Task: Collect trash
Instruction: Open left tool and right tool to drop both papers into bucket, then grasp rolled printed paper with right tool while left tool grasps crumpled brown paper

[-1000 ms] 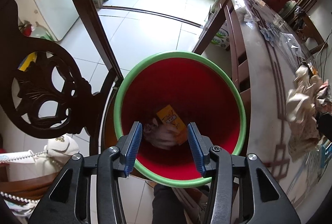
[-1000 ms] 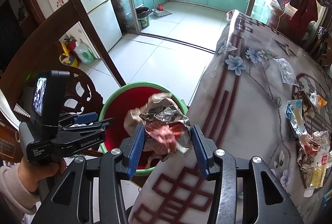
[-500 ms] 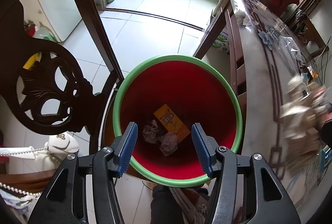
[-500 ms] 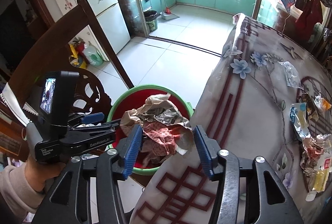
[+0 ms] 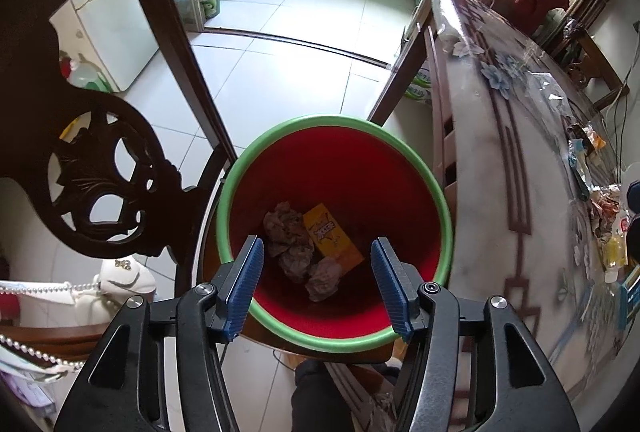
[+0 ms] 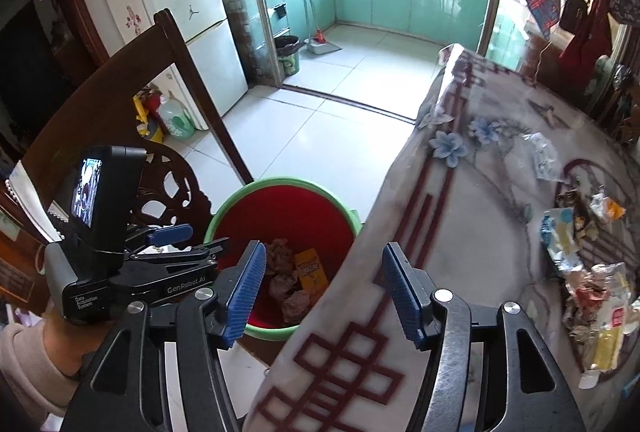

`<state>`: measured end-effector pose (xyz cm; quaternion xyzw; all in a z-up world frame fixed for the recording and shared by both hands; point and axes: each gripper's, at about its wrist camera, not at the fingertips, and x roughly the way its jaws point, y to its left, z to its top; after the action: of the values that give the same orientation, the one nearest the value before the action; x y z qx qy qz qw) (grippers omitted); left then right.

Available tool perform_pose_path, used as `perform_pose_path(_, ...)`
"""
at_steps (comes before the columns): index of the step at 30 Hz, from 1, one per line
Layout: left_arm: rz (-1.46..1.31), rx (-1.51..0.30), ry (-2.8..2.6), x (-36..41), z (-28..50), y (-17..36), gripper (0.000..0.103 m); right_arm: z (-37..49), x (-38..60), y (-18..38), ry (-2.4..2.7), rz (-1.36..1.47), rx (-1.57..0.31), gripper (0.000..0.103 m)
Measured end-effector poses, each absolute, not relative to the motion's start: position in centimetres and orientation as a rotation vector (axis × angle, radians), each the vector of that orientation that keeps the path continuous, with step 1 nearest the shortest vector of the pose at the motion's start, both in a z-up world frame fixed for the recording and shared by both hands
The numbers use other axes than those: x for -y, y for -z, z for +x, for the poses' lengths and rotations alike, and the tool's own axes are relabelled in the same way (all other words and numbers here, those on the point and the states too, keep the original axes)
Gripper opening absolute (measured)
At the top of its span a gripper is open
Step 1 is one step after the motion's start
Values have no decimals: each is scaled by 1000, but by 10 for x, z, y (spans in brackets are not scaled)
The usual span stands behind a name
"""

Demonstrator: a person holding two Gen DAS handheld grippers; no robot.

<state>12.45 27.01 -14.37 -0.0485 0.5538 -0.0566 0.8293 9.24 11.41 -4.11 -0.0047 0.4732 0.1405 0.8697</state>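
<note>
**A:** What does the left wrist view show?

**B:** The left gripper [image 5: 316,284] sits low in the frame, its blue-padded fingers [image 5: 245,286] spread wide with nothing between them. Just beyond, in the centre, stands a red bin with a green rim [image 5: 400,192]. At its bottom lie crumpled brownish paper wads [image 5: 290,232] touching a yellow packet [image 5: 332,240].

**A:** And the surroundings there?

**B:** A dark carved wooden chair [image 5: 104,172] fills the left side. The worktop [image 5: 492,168], under a floral cloth, runs along the right edge.

**A:** What about the right wrist view?

**B:** The right gripper [image 6: 326,290] is at lower centre, fingers wide apart and holding nothing. It hangs over the worktop's near edge, with the bin in the lower middle, just left of that edge. The wads and packet show inside the bin.

**A:** Is any trash outside the bin?

**B:** Yes. A heap of wrappers and crumpled packaging [image 6: 592,296] lies at the right edge of the frame on the worktop, well apart from the bin. A clear plastic scrap [image 6: 542,156] lies further up the cloth.
</note>
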Motion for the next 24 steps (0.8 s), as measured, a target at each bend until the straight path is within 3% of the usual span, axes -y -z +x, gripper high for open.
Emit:
perform_pose_path(11,-50,-1119,223,-203,111,114,54,62,-25,45,-177,47,-1006,62)
perform_pose_path(24,1,-1109,361,-56,85,97,55,7,221,54,204,156,-1001,62)
